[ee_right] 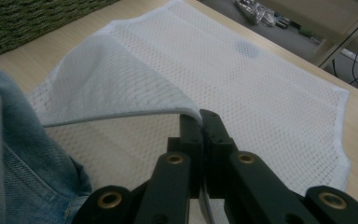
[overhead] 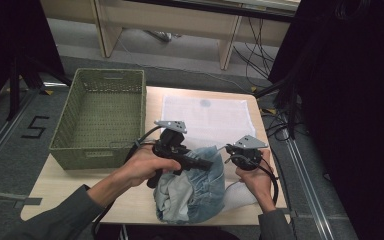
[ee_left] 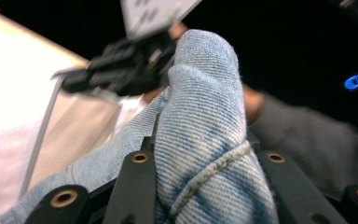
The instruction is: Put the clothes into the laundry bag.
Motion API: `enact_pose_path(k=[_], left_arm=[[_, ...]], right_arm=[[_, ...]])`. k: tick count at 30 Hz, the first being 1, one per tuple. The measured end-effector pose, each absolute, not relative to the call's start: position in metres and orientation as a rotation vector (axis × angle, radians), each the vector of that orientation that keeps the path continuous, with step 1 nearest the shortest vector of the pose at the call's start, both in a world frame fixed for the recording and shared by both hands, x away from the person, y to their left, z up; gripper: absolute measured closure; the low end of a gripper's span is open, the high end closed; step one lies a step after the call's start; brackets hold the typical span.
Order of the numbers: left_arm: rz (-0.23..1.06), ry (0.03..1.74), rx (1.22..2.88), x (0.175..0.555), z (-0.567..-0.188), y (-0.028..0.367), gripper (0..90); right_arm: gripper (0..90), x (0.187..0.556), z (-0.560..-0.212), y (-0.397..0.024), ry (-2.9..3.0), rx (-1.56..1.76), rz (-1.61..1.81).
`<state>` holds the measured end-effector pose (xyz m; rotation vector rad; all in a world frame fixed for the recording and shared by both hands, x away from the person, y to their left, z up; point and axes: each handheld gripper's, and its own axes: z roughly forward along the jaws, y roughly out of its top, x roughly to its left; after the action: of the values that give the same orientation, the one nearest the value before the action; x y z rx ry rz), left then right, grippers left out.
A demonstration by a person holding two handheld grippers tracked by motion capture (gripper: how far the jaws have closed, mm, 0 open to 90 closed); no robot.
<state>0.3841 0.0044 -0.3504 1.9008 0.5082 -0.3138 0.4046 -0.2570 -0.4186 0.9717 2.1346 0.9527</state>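
In the lower middle of the high view the bunched denim garment (overhead: 200, 187) lies on the worktop (overhead: 130, 200), its bulk toward the bottom edge of the frame. The left tongs (overhead: 205, 163) pinch a fold of it, the cloth packed between the two jaws in the left gripper view. Just right of the denim, the right tongs (ee_right: 200, 116) are pressed together on the near top edge of the white mesh bag (ee_right: 261, 88), lifting that layer so a mouth gapes toward the denim. The bag's long axis runs away toward the upper middle of the frame, so the garment likely has to travel up and rightward into that opening. The green basket (overhead: 100, 115) stands apart at the left.
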Motion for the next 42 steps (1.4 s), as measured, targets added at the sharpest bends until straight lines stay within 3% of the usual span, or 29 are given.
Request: enact_pose_path(k=[3,9,13,18,20,24,25,26,30,36,42], left_arm=[[-0.345,0.568,1.926,0.393,-0.382,-0.009,68.5],[-0.377,0.653,1.925,0.403,-0.411,-0.029,68.4],[-0.253,0.652,2.028,0.414,-0.431,-0.046,67.3],[-0.237,0.730,2.111,0.433,-0.464,-0.063,61.6],[-0.243,0.746,2.104,0.434,-0.465,-0.063,59.6],[-0.240,0.736,2.088,0.433,-0.455,-0.059,42.4],[-0.231,0.737,2.091,0.432,-0.453,-0.057,42.4],[-0.231,0.737,2.101,0.431,-0.450,-0.056,31.8],[-0.261,0.733,2.098,0.427,-0.434,-0.045,22.7],[-0.321,0.758,2.016,0.425,-0.408,-0.021,21.4],[-0.104,0.769,2.072,0.434,-0.396,0.011,21.6]], right_arm=[[89.4,0.405,-0.417,-0.257,2.128,0.970,0.951],[89.4,0.405,-0.413,-0.258,2.133,0.938,0.951],[89.5,0.402,-0.410,-0.254,2.129,0.921,0.946],[89.5,0.401,-0.410,-0.251,2.144,0.899,0.943],[89.4,0.401,-0.410,-0.251,2.146,0.889,0.938],[89.4,0.401,-0.411,-0.253,2.127,0.892,0.936],[89.4,0.401,-0.411,-0.253,2.127,0.892,0.936],[89.4,0.401,-0.412,-0.254,2.138,0.903,0.937],[89.2,0.400,-0.412,-0.254,2.136,0.920,0.946],[89.2,0.399,-0.412,-0.254,2.151,0.935,0.948],[89.2,0.400,-0.413,-0.254,2.139,0.934,0.944]])
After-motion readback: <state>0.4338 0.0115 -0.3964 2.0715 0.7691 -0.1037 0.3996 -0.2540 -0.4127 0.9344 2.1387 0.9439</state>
